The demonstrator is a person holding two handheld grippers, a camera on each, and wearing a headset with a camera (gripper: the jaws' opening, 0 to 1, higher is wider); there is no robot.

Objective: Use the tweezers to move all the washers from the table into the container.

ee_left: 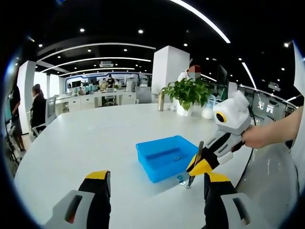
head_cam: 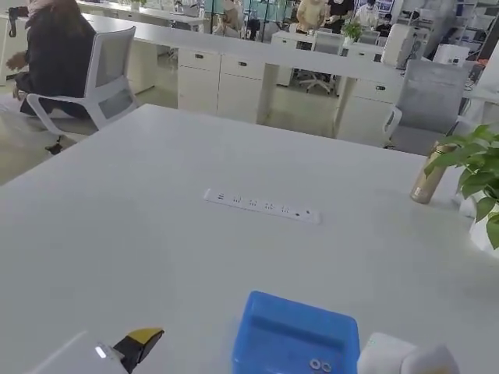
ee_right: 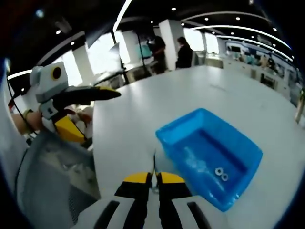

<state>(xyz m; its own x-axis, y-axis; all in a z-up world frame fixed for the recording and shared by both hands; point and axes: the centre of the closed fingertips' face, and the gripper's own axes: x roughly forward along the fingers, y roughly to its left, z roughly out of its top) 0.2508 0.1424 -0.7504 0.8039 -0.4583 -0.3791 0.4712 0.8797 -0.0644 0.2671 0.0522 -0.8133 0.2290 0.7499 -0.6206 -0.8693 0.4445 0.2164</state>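
The right gripper [ee_left: 200, 167] is pressed together on the tweezers [ee_left: 190, 180], whose tips point down at the worktop [ee_left: 86, 143] just beside a washer [ee_left: 181, 179] near the front corner of the blue container [ee_left: 145, 162]. Two washers [ee_right: 220, 174] lie inside the container. The left gripper [ee_left: 157, 181] hangs near it with its jaws spread wide, holding nothing.

On your table [head_cam: 156, 195], the container [head_cam: 296, 335] sat nearest you, with two washers [head_cam: 320, 365] in it. The power strip [head_cam: 261, 206] lay behind it, and the bottle [head_cam: 427, 178] and potted plant [head_cam: 477, 167] stood far right. One washer [ee_left: 181, 180] lay just outside the container, by the tweezers [ee_left: 194, 162].
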